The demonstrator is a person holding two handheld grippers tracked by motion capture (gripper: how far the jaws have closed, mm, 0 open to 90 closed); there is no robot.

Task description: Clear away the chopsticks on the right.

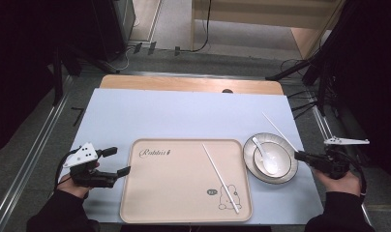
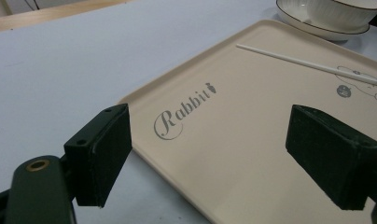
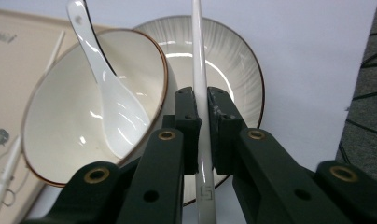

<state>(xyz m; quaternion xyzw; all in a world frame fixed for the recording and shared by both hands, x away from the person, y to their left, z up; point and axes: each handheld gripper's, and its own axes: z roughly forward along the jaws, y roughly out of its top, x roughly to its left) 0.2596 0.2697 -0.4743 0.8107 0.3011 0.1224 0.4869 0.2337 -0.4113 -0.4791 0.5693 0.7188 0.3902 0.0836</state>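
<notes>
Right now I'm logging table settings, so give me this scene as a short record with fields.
surface: pale blue table cover
tray: beige tray printed "Rabbit", one white chopstick lying on it
dishes: bowl on plate, right of tray
spoon: white spoon in bowl
right gripper: shut on second chopstick
left gripper: open, holds nothing, at tray's left edge

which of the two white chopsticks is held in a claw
The thin white chopstick by the striped plate, clamped in the right claw. The other white chopstick lies loose on the beige tray.
</notes>
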